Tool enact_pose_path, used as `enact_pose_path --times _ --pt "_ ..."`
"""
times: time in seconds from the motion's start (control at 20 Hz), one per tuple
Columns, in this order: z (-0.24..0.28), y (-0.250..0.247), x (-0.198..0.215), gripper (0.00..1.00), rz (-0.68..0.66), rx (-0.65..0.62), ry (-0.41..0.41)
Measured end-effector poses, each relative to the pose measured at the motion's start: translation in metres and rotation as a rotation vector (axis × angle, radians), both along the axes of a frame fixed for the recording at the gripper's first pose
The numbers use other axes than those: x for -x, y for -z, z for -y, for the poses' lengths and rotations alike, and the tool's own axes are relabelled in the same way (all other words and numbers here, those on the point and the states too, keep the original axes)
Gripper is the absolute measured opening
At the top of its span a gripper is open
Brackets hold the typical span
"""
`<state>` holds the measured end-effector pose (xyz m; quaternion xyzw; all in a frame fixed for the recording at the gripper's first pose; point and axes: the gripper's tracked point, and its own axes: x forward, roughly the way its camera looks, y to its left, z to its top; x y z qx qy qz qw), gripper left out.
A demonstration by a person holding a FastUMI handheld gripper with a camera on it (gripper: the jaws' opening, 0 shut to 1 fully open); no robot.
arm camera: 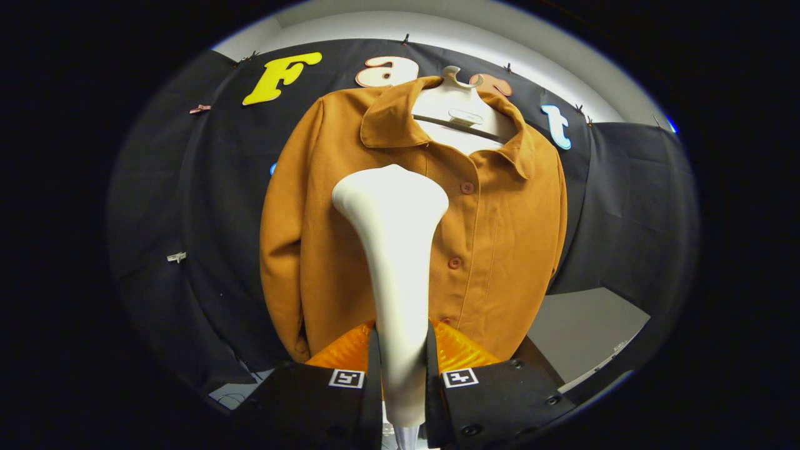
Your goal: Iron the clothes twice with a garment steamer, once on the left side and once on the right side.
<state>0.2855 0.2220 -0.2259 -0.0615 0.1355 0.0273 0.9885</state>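
Note:
An orange-brown button-up shirt [500, 231] hangs on a white hanger [461, 106] against the booth's black wall, facing me. My gripper [403, 362] is shut on the white garment steamer [394, 250], both fingers pressing its handle. The steamer's wide head rises ahead of the fingers and sits in front of the shirt's left chest, just left of the button row [455, 262]. Whether the head touches the cloth I cannot tell. The steamer hides part of the shirt's middle.
Black cloth walls [631, 206] surround the shirt on both sides. A grey tabletop [581, 337] lies below and to the right of the shirt's hem. Small clips [177, 257] pin the cloth at the left.

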Motion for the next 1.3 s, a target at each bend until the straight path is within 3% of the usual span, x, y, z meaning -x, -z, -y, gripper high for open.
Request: enact_pose_path --times 0.4,1.3 --pt "0.001 0.038 -0.006 0.31 -0.017 0.065 0.010" --pt "0.037 0.202 0.030 0.31 -0.253 0.163 -0.037"
